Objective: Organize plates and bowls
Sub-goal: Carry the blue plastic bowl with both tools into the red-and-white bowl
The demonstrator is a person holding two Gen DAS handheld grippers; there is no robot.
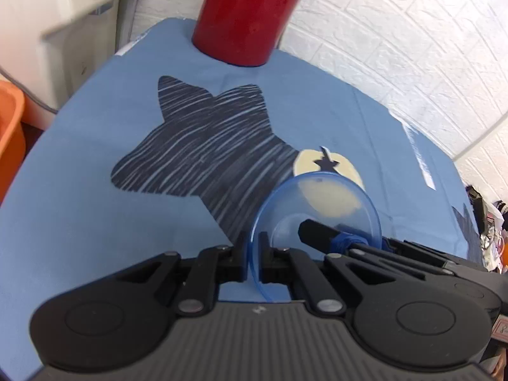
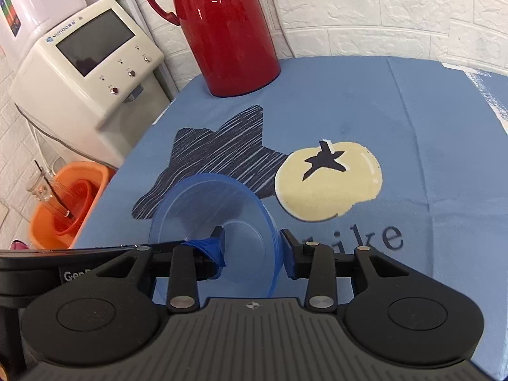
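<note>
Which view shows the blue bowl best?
The right wrist view: the blue bowl shows its full rim and inside, tilted between the right gripper's open fingers. The left wrist view shows it edge-on, its rim pinched by the left gripper.

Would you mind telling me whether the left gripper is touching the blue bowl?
Touching: in the left wrist view, the left gripper is shut on the blue bowl, its rim pinched between both fingers.

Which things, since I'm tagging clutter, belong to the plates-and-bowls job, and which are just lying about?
Job in hand:
blue bowl
left gripper, shut on its rim
right gripper, open astride its rim

Lying about:
red jug
water dispenser
orange basin
glass
</note>
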